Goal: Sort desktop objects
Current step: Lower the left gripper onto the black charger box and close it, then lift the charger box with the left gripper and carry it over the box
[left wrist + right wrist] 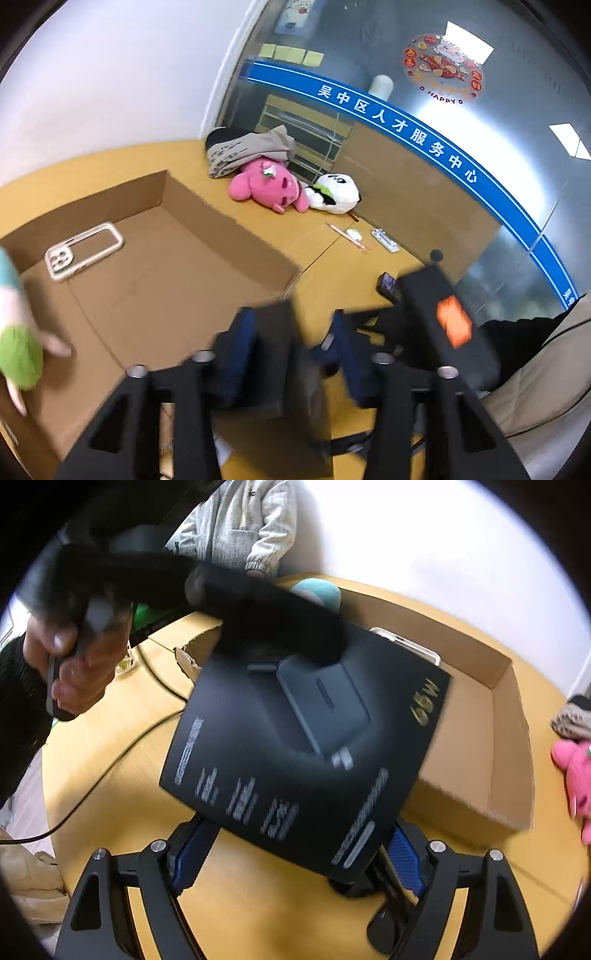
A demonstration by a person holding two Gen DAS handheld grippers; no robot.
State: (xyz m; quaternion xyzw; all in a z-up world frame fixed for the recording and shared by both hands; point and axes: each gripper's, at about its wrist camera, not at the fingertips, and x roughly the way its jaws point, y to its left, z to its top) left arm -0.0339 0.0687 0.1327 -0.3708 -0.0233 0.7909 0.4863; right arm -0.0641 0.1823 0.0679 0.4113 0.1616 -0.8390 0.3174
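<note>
Both grippers pinch one black 65W charger box: right gripper grips its near edge, left gripper another edge, cardboard tray at two o'clock.

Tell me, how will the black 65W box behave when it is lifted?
The black box looks like rigid printed card, so it should keep its shape. Its smooth flat faces may slip in a loose grip. As charger packaging, it is probably light for its size.
</note>
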